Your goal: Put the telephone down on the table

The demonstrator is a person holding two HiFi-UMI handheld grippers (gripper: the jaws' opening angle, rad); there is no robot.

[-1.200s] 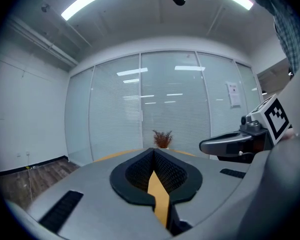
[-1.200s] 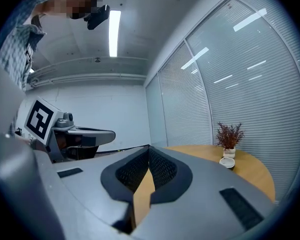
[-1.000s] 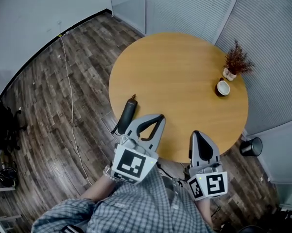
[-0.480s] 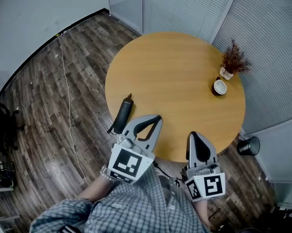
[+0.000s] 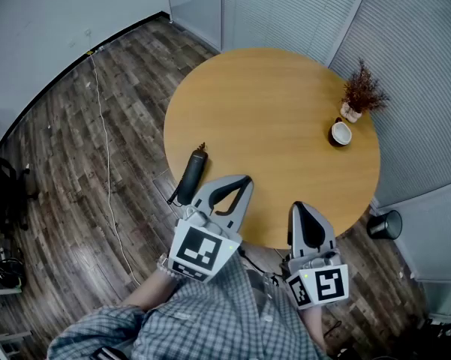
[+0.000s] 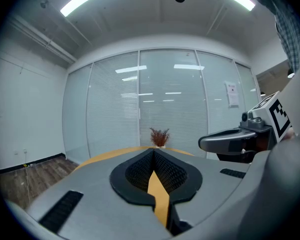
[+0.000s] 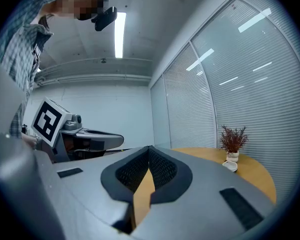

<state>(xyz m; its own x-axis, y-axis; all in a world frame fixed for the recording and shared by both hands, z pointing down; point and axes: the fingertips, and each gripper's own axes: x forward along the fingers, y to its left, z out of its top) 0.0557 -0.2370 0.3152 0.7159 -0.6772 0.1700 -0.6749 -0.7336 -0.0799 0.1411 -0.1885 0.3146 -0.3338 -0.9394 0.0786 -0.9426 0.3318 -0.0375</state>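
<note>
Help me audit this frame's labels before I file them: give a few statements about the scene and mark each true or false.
1. The telephone lies on the table, near its left edge, with neither gripper on it. True.
2. The left gripper is clamped on the telephone. False: its jaws are together with nothing between them, and it sits beside the telephone.
3. The right gripper is shut and empty. True.
4. The cup stands in the middle of the table. False: it stands near the far right rim, next to the potted plant.
</note>
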